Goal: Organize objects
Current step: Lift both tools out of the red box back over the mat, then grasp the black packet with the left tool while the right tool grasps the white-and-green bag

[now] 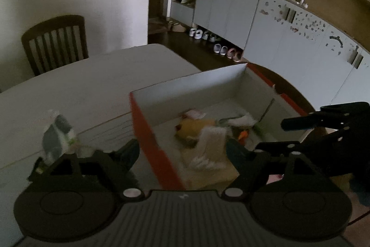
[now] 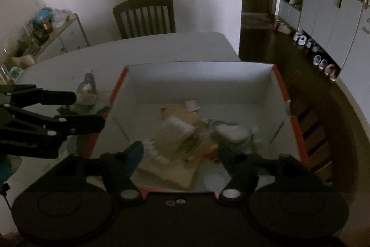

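Note:
An open box with orange outside and white inside (image 1: 148, 131) (image 2: 281, 85) stands on the white table (image 1: 81, 89) (image 2: 161, 48). It holds a yellow soft toy (image 1: 196, 127) (image 2: 178, 111), white items (image 1: 211, 142) (image 2: 231, 131) and a flat yellowish pad (image 2: 171, 170). A grey and white toy (image 1: 57, 136) (image 2: 86, 87) lies on the table left of the box. My left gripper (image 1: 182, 149) is open and empty, straddling the box's left wall. My right gripper (image 2: 180, 154) is open and empty over the box's near end.
A dark wooden chair (image 1: 55, 43) (image 2: 145, 15) stands at the table's far side. Grey cabinets (image 1: 231, 8) (image 2: 328, 10) with shoes (image 1: 222, 48) below line the right. A cluttered side table (image 2: 46, 29) is at the left. Another chair (image 2: 314, 136) is right of the box.

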Demonstrator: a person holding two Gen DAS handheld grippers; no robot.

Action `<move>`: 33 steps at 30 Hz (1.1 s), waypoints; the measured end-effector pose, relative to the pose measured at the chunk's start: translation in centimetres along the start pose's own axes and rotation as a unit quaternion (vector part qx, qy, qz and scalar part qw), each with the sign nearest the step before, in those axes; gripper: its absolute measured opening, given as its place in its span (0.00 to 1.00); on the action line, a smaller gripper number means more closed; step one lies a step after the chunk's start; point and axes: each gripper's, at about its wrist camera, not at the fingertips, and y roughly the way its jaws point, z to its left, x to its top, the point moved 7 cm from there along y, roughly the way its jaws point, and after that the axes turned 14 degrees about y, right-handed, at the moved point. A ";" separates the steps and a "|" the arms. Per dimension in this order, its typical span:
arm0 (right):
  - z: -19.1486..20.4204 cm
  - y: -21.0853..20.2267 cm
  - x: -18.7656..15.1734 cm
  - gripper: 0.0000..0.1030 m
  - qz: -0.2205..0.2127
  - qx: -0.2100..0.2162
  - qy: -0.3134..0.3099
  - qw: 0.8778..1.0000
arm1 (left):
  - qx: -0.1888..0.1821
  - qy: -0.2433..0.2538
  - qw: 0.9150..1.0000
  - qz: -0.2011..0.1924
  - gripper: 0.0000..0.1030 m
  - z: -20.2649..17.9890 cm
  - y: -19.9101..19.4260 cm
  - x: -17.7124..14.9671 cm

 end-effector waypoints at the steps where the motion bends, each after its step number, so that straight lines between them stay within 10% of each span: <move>1: 0.4 -0.1 -0.2 0.71 -0.001 0.001 0.004 1.000 | 0.000 -0.003 1.000 0.000 0.83 0.4 -0.2 -0.3; 11: 5.3 0.3 -1.7 0.73 -0.002 0.004 0.022 1.000 | 0.001 -0.019 1.000 -0.008 0.98 4.5 -2.9 -3.6; 33: 19.6 8.2 -1.0 0.73 0.040 0.014 -0.037 0.998 | 0.062 -0.057 0.996 -0.002 1.00 16.9 -4.2 -11.5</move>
